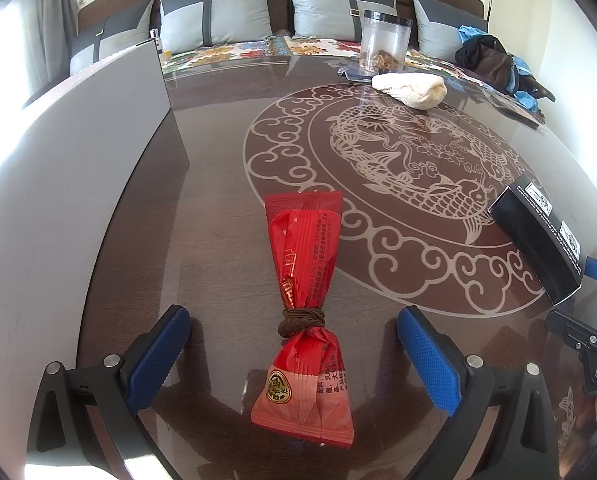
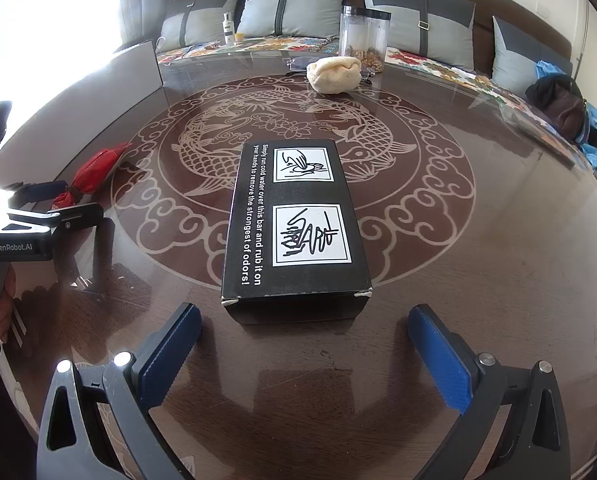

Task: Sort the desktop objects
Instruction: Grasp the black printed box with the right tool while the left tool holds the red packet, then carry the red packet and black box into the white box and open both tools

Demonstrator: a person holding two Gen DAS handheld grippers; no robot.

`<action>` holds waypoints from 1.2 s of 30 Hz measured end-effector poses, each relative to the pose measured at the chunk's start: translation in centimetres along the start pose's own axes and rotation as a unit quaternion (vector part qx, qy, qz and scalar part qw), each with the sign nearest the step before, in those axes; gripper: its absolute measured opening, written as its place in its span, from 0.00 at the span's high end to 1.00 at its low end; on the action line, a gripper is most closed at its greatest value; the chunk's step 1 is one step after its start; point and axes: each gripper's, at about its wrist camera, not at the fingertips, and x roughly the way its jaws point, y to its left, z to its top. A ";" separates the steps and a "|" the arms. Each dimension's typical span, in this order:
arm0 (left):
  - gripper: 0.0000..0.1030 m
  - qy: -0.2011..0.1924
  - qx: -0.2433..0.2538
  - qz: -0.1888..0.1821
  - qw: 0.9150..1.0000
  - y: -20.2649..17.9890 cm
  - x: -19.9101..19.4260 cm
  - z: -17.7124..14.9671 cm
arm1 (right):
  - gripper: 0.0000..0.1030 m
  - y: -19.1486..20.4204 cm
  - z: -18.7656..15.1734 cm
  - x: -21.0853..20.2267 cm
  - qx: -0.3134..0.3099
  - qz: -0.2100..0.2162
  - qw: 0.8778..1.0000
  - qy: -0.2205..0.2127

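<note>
Daylit room, hard glare at the left, strong fisheye bending.

Bright light pours in from the window (image 2: 38, 12) at the left of both views and burns out to plain white there, washing the curtain (image 1: 46, 8) pale. The glossy table (image 1: 218, 152) mirrors it: a white sheen runs along the grey board (image 1: 78, 160), and soft dark reflections lie under the fingers (image 2: 170, 356) and the box (image 2: 294, 220). Metal screws (image 2: 122, 359) flare white. The centre is sharp, with the box print readable. Towards the rim straight edges bow, the corners go black, and the cushions (image 2: 294, 4) look slightly soft.
</note>
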 end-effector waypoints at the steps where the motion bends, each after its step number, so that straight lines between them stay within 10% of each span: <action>1: 0.00 0.000 0.000 0.000 1.000 0.0 0.0 0.0 | 0.00 0.0 0.0 0.0 0.000 0.000 1.000 0.000; 20: 0.00 0.034 0.010 -0.004 0.999 0.1 -0.4 -0.4 | 0.00 -0.1 0.2 0.1 -0.001 0.000 1.000 0.002; 25: 0.00 0.079 0.022 -0.011 0.997 0.1 0.0 0.5 | 0.00 -0.3 3.2 1.7 -0.012 0.002 0.996 0.086; 26: 0.06 0.072 0.024 -0.011 0.997 0.0 -0.1 0.5 | 0.00 -0.2 4.1 1.9 -0.008 -0.003 0.996 0.092; 29: 0.75 0.048 0.039 -0.022 0.998 -0.4 -1.2 0.7 | 0.06 0.3 6.1 2.5 -0.008 0.014 0.995 0.099; 30: 0.81 0.053 0.038 -0.030 0.997 -0.4 -1.4 0.8 | 0.42 0.4 6.5 2.8 -0.006 0.015 0.994 0.107; 36: 0.81 -0.006 -0.014 -0.082 0.997 1.7 -6.8 1.7 | 0.43 1.6 6.6 -0.1 0.004 -0.003 0.996 0.085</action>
